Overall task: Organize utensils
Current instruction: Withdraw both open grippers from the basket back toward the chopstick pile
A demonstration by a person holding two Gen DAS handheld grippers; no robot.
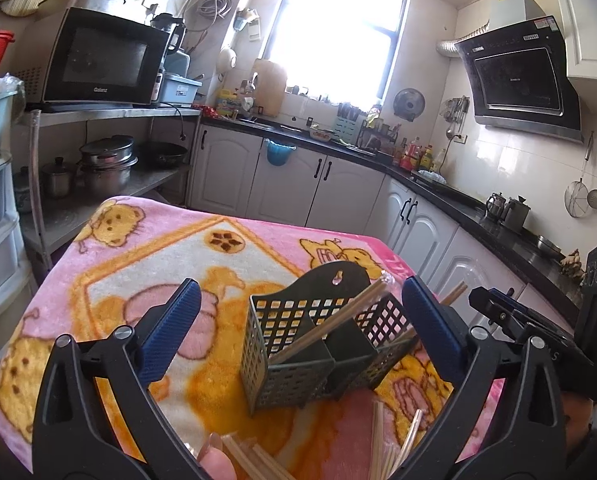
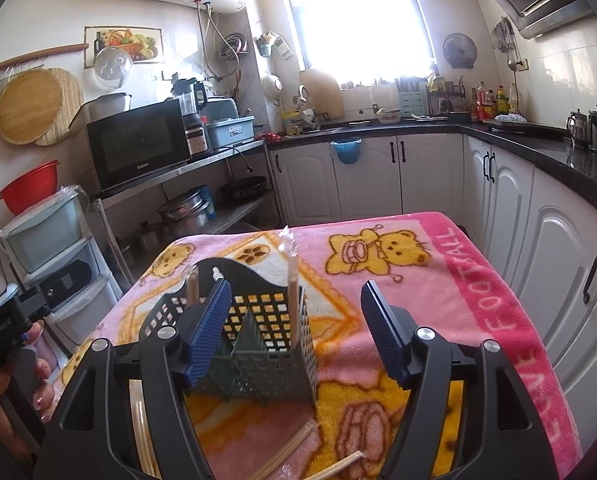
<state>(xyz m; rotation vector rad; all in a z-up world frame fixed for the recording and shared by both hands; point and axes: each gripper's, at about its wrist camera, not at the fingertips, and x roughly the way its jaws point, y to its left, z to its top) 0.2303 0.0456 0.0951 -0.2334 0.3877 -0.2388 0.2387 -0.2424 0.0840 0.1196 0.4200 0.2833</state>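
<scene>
Black holder [image 1: 298,364] holds two wrapped chopstick pairs [image 1: 330,326]; others lie loose.

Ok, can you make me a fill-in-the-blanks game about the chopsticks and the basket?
1. The dark utensil basket stands on a pink ____ printed with bears.
2. Wrapped chopsticks stick up out of the ____.
3. The left gripper has its jaws wide ____, nothing clamped.
4. More chopsticks lie ____ the basket on the cloth.

Missing words: blanket; basket; open; outside
</scene>
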